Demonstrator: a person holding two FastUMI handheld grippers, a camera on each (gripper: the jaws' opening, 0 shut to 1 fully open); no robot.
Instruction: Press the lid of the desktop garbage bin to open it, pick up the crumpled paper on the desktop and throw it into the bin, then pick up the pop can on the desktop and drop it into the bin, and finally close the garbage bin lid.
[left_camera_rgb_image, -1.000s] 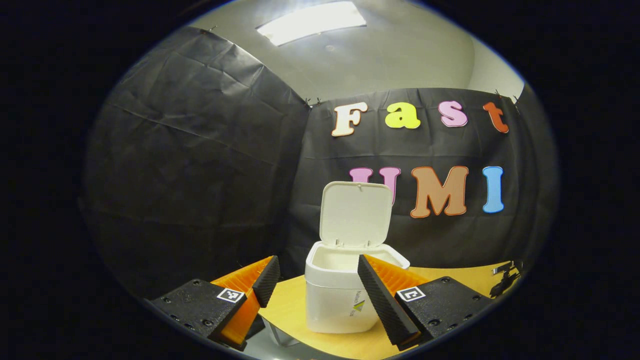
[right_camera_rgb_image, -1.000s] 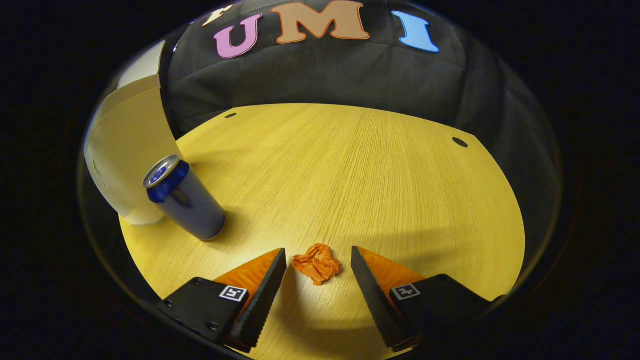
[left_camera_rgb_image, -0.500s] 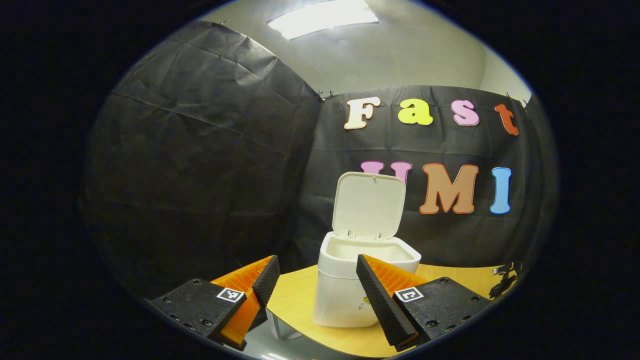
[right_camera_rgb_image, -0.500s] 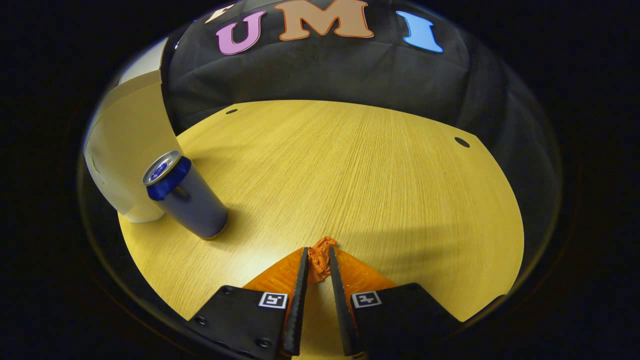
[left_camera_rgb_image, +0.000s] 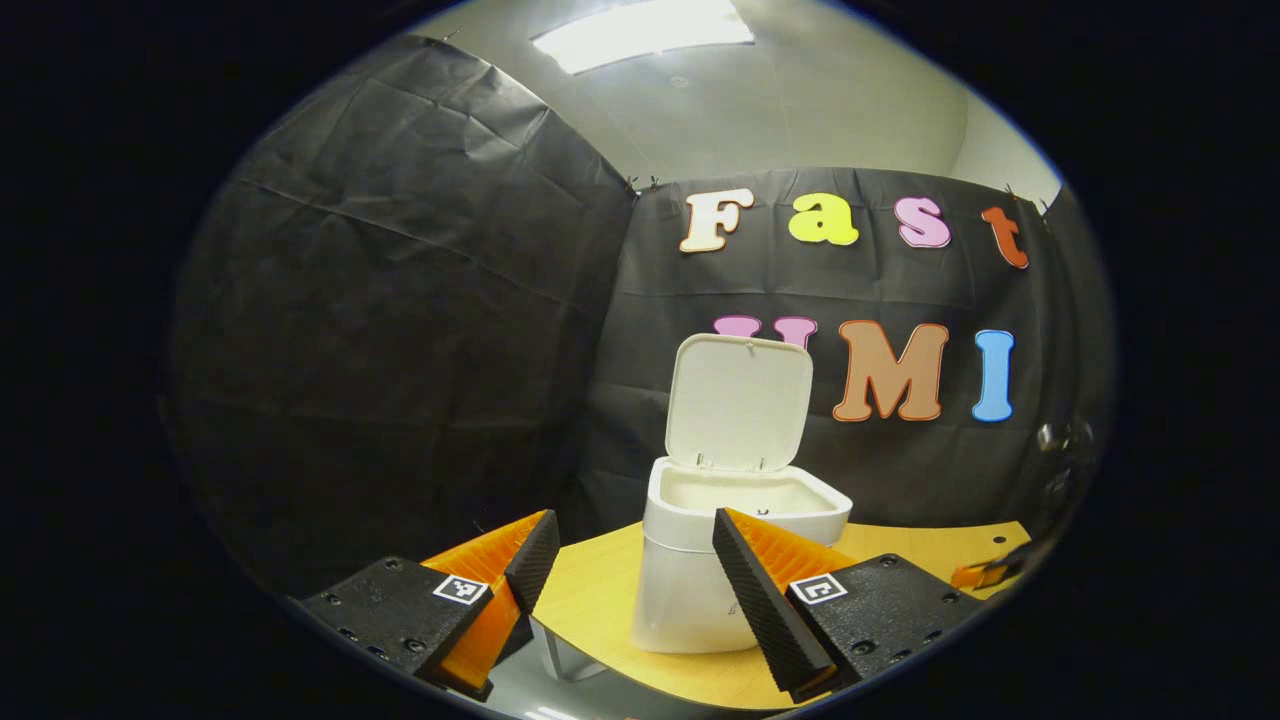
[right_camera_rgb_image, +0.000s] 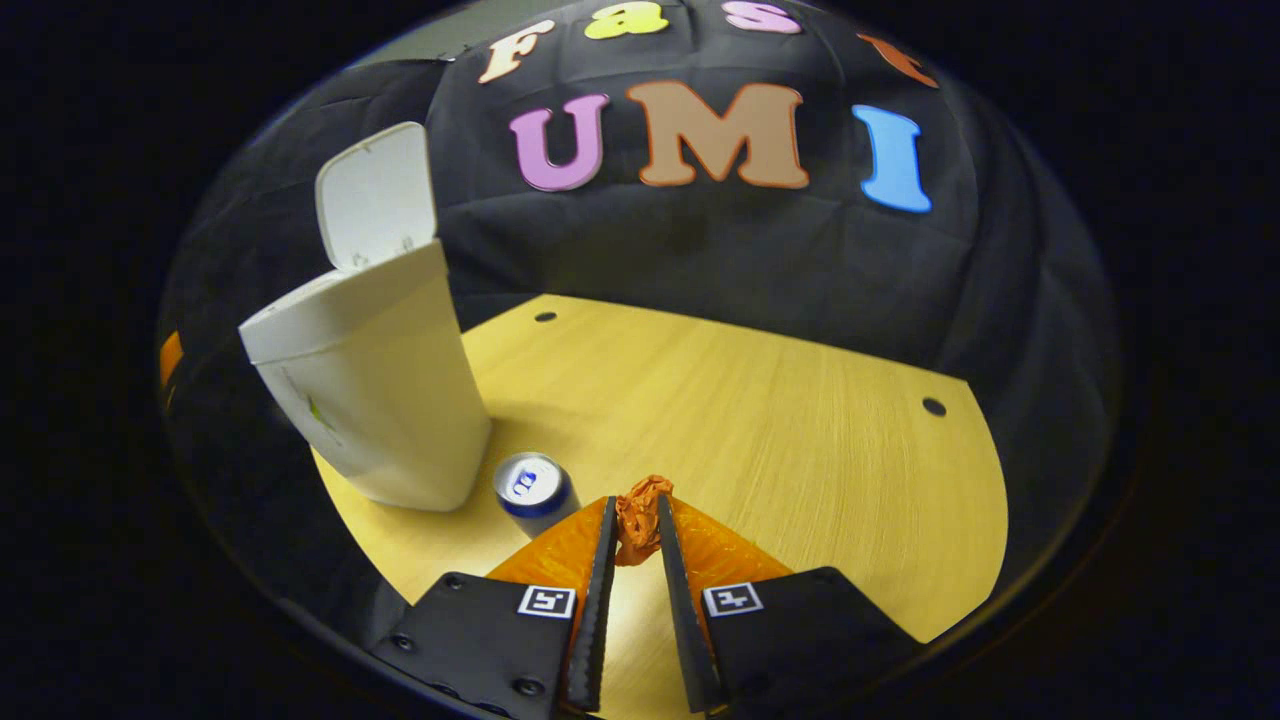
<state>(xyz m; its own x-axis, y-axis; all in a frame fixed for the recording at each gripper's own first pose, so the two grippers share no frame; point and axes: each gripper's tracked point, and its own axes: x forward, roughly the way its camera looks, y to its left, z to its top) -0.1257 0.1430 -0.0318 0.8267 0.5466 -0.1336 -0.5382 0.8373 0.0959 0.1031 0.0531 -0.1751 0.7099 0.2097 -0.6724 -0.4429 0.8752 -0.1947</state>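
My right gripper (right_camera_rgb_image: 632, 535) pinches the one crumpled paper (right_camera_rgb_image: 638, 512) between both fingers, lifted above the wooden desktop (right_camera_rgb_image: 760, 420). One pop can (right_camera_rgb_image: 532, 485) stands upright just left of those fingers, close beside the one white garbage bin (right_camera_rgb_image: 375, 385), whose lid (right_camera_rgb_image: 375, 195) stands raised. My left gripper (left_camera_rgb_image: 630, 560) hangs with its two fingers spread wide and nothing between them, facing the bin (left_camera_rgb_image: 735, 560) and its lid (left_camera_rgb_image: 738, 403) from the near side of the desktop (left_camera_rgb_image: 590, 600).

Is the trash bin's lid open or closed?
Open. The lid stands straight up behind the bin, and you can see inside its rim.
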